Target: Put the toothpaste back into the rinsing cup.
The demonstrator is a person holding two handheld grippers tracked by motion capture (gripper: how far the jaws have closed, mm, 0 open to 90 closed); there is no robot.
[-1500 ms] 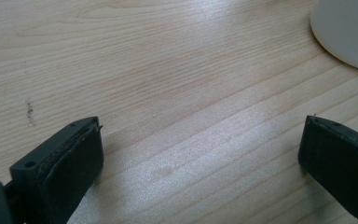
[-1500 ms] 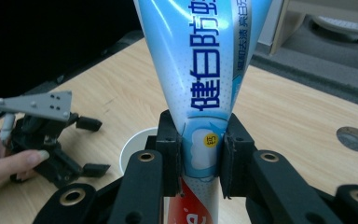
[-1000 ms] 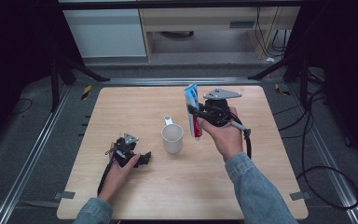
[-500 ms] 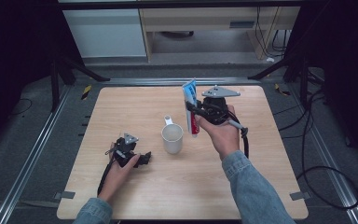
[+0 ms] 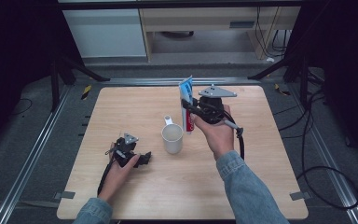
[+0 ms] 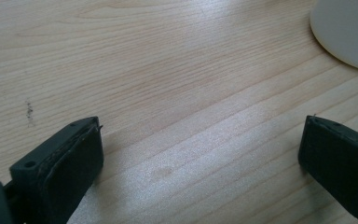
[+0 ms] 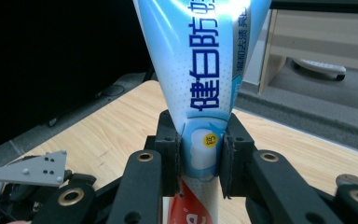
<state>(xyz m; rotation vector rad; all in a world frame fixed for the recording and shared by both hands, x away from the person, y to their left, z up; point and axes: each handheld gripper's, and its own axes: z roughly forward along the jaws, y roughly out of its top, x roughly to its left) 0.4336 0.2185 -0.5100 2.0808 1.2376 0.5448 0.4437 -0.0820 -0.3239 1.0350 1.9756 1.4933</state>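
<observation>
Toothpaste stands upright mid-frame, clenched in my right gripper, just right of the mug. My left gripper rests released, lower left. I judge placing it into the mug remains.

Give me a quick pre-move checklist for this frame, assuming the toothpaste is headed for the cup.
1. Grip on the blue, white and red toothpaste tube: ok. The right tongs pinch it from both sides near its middle.
2. Tube attitude: ok. It stands roughly upright, flat crimped end up, red end down.
3. White ceramic mug upright with its mouth open: ok. Whether anything is inside: cannot tell.
4. Tube lined up over the mug: not ok. It is beside the mug, toward the person's right.
5. Left tongs out of the way: ok. They are open, low over the pale wooden table, holding nothing, with the mug's edge nearby.
</observation>
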